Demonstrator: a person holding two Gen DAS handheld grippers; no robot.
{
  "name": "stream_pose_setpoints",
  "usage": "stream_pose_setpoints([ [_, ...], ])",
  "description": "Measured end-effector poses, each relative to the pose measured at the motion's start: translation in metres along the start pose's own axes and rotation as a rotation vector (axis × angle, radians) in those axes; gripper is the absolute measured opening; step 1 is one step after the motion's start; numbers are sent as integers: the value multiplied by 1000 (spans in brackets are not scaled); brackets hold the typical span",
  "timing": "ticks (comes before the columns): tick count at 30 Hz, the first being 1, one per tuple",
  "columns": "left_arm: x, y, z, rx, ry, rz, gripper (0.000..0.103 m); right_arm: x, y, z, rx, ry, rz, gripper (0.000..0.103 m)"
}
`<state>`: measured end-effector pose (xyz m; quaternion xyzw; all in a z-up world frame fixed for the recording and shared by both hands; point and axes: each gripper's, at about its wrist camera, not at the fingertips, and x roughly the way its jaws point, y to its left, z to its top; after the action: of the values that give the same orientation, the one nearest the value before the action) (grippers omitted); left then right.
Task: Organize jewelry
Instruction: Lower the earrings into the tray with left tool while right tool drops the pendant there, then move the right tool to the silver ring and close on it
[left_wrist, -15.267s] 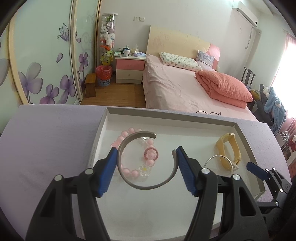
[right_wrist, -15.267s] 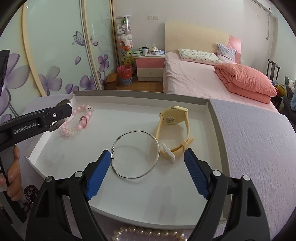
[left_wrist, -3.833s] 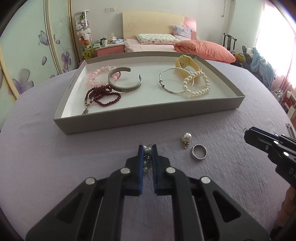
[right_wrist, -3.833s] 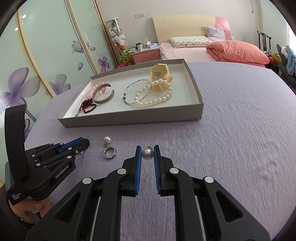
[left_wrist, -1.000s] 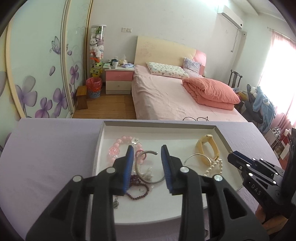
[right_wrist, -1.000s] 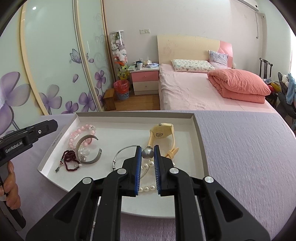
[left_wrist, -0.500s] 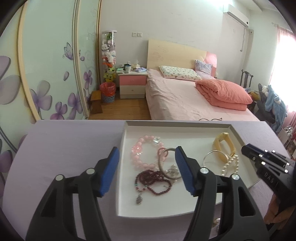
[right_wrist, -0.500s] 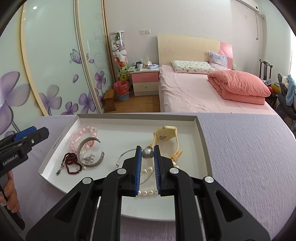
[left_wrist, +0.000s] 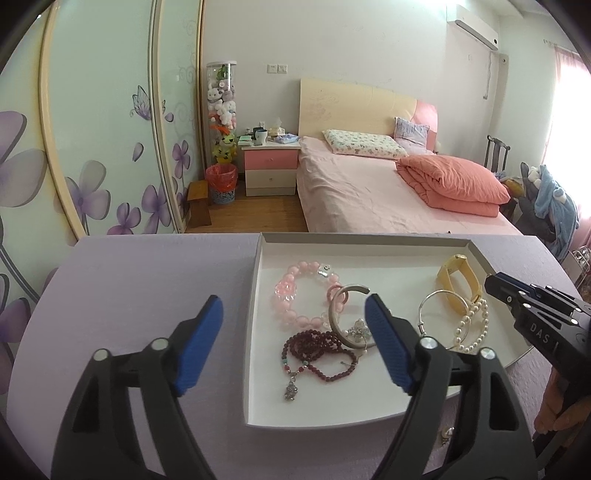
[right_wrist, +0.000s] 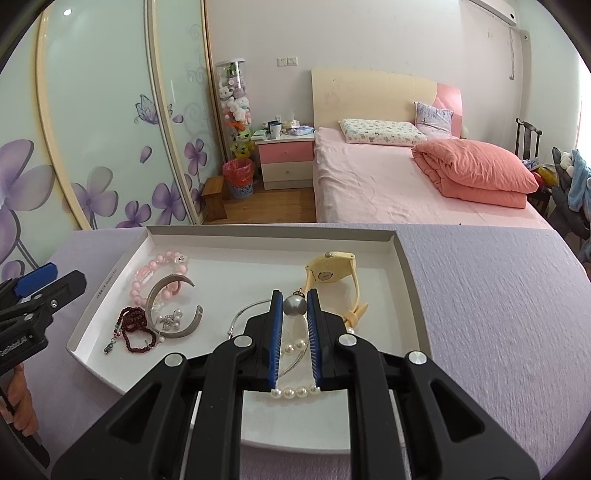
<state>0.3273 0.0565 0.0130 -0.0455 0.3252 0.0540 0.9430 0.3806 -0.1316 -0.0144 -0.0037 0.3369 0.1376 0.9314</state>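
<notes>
A white tray (left_wrist: 258, 288) (right_wrist: 400, 266) on the lilac table holds a pink bead bracelet (left_wrist: 291, 291), a silver cuff (left_wrist: 338, 317) with a small pearl cluster piece (left_wrist: 356, 330) in it, a dark red bead string (left_wrist: 314, 350), a thin silver bangle (left_wrist: 439, 295), a yellow watch (right_wrist: 332, 275) and a white pearl strand (left_wrist: 472, 325). My left gripper (left_wrist: 293, 336) is open and empty above the tray's left part. My right gripper (right_wrist: 294, 306) is shut on a grey pearl pendant (right_wrist: 294, 305) above the tray's middle; it shows in the left wrist view (left_wrist: 535, 314).
A small pearl earring (left_wrist: 447, 432) lies on the lilac table (left_wrist: 147, 288) just in front of the tray. Behind the table stand a pink bed (left_wrist: 388, 192), a nightstand (left_wrist: 271, 170) and flowered sliding doors (left_wrist: 92, 147).
My left gripper has opened, left the pearl cluster piece inside the cuff, and drawn back to the left. My right gripper has stayed shut on the pendant over the tray.
</notes>
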Motion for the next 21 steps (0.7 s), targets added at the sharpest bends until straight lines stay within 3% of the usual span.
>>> stream_pose_setpoints([
  [12, -1, 5, -2, -17, -5, -4, 90, 17, -1, 7, 2, 3, -25, 14],
  [13, -1, 6, -2, -18, -3, -4, 90, 17, -1, 7, 4, 4, -24, 18],
  [16, -1, 7, -3, -15, -3, -4, 90, 12, -4, 3, 22, 2, 0, 51],
  [21, -7, 10, -8, -26, -3, -6, 90, -4, -11, -2, 36, -8, 9, 51],
])
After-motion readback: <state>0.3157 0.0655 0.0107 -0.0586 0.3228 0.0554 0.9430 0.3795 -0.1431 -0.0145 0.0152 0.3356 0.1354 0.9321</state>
